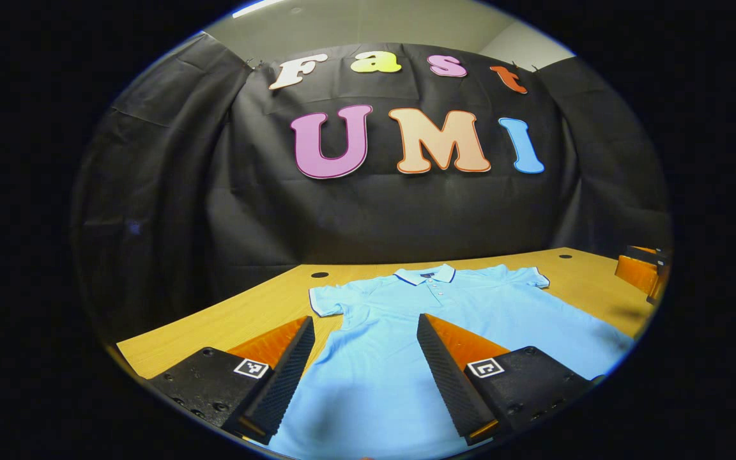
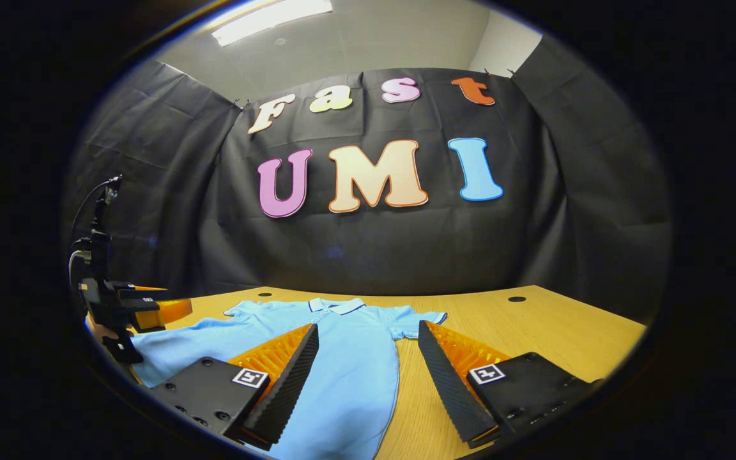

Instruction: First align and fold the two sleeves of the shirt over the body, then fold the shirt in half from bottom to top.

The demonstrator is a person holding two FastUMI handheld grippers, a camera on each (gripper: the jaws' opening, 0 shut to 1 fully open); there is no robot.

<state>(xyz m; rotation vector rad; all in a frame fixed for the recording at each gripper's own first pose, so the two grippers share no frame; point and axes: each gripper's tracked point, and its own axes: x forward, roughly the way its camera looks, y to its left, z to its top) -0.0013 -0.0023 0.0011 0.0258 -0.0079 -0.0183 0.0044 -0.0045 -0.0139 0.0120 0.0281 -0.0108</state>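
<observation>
Light blue polo shirt lies flat on the wooden desk, front up, collar toward the black cloth wall. Collar white-edged with a dark stripe; button placket visible below it. Both short sleeves spread out to the sides, unfolded. Hem end nearest the cameras. Fabric mostly smooth.

Left claw: fingers spread wide apart, nothing between them, hovering over the lower body of the shirt. In the left gripper view the shirt runs between the two fingers up to the collar.

Right claw: also wide open, holding nothing. In the right gripper view its left finger sits above the shirt's body, its right finger above bare desk just beside the shirt's side edge.

Right gripper view also catches the left claw at far left, with a cable rising from its body, above the shirt's far side.

Desk has dark round holes near its back edge. Ceiling light overhead.
</observation>
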